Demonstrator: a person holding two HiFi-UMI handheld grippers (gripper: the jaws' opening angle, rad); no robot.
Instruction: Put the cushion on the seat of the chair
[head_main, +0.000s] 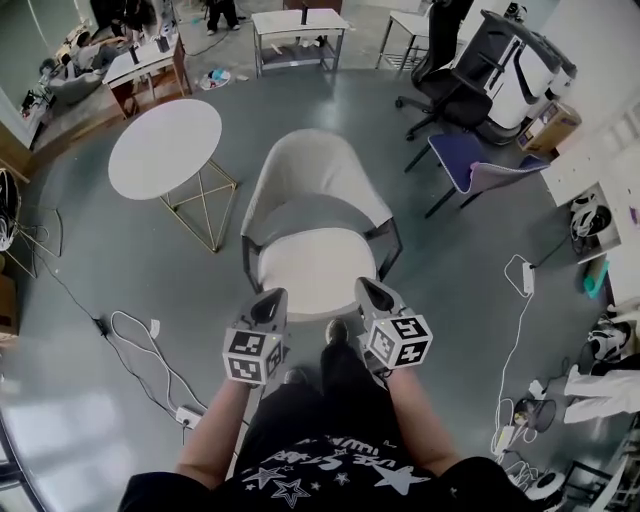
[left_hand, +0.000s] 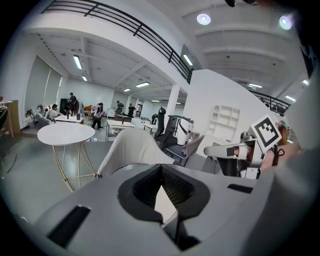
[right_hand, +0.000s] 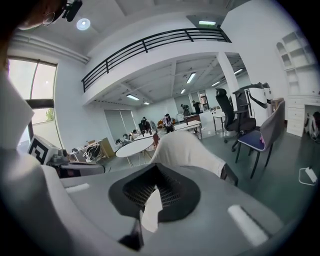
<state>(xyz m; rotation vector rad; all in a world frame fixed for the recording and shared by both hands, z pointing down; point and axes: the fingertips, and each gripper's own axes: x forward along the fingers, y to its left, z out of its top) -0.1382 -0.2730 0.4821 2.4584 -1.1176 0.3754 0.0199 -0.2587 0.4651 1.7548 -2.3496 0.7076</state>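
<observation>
A white cushion (head_main: 315, 272) is seen laid on the seat of a pale armchair (head_main: 318, 165), reaching the seat's front edge. The left gripper (head_main: 271, 302) and right gripper (head_main: 373, 292) are held side by side just off that front edge, clear of the cushion. The right jaws are closed on nothing, and the left pair appears likewise closed and empty. A round white table (head_main: 165, 148) is placed beside the chair.
</observation>
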